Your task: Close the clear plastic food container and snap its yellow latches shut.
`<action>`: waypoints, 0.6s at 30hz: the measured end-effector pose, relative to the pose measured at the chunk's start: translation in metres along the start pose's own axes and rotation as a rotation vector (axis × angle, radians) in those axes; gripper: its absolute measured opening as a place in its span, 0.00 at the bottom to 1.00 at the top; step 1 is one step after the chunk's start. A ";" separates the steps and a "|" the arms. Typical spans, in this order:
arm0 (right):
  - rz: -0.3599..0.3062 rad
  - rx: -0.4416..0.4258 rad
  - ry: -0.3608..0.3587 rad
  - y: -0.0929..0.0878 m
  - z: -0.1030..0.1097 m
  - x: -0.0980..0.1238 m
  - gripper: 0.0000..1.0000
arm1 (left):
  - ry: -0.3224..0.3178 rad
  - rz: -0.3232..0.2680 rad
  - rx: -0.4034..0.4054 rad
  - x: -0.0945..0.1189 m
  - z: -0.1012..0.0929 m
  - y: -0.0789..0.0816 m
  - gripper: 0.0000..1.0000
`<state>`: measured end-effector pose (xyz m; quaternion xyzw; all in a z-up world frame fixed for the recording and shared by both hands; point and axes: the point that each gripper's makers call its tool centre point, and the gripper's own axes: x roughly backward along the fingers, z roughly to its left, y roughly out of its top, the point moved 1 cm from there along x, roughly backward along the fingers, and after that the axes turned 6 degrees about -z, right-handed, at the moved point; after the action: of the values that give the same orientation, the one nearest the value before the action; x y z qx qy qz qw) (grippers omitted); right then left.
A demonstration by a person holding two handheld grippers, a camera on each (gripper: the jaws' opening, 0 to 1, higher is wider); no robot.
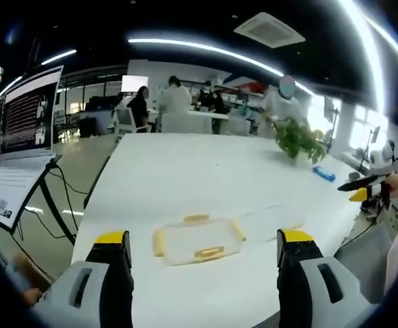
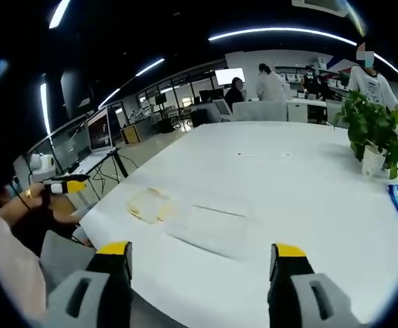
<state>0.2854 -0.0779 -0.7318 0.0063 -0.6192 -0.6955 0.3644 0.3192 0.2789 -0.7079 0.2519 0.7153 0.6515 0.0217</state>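
A clear plastic container (image 1: 197, 240) with yellow latches on its sides lies on the white table (image 1: 185, 171), near the front edge. In the right gripper view the container (image 2: 151, 203) lies left of centre, with a flat clear lid (image 2: 213, 225) beside it on the table. My left gripper (image 1: 204, 239) is open, its yellow-tipped jaws standing wide on either side of the container and short of it. My right gripper (image 2: 202, 251) is open too, off the table's edge, with nothing between its jaws. Each gripper also appears in the other's view, the right gripper (image 1: 371, 187) at the far right and the left gripper (image 2: 61, 186) at the far left.
A potted plant (image 1: 298, 137) and a small blue object (image 1: 324, 173) stand at the table's far right side. A screen on a stand (image 1: 28, 116) with trailing cables is on the floor to the left. People sit at desks (image 1: 185, 109) behind.
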 end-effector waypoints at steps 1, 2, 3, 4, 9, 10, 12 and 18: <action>0.002 0.002 0.005 0.000 0.001 -0.002 0.83 | -0.003 0.007 -0.008 -0.001 0.000 -0.001 0.87; 0.004 0.003 0.011 -0.001 0.003 -0.003 0.83 | -0.005 0.011 -0.011 -0.001 0.000 -0.001 0.87; 0.006 0.005 0.020 -0.001 0.006 -0.005 0.83 | -0.010 0.016 -0.017 -0.002 0.001 -0.002 0.87; 0.009 0.009 0.027 -0.001 0.008 -0.007 0.83 | -0.014 0.020 -0.022 -0.002 0.001 -0.003 0.87; 0.042 0.043 0.070 -0.005 0.018 -0.017 0.82 | -0.013 0.065 -0.072 -0.004 0.008 -0.009 0.85; 0.047 0.056 0.089 -0.005 0.021 -0.019 0.82 | -0.014 0.070 -0.078 -0.005 0.009 -0.010 0.84; 0.050 0.049 0.116 -0.004 0.027 -0.024 0.81 | -0.020 0.082 -0.096 -0.005 0.012 -0.011 0.84; 0.079 0.115 0.162 0.000 0.038 -0.041 0.81 | -0.030 0.115 -0.152 -0.013 0.023 -0.017 0.82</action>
<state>0.2979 -0.0245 -0.7411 0.0590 -0.6263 -0.6412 0.4394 0.3335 0.2949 -0.7316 0.2999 0.6476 0.7004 0.0142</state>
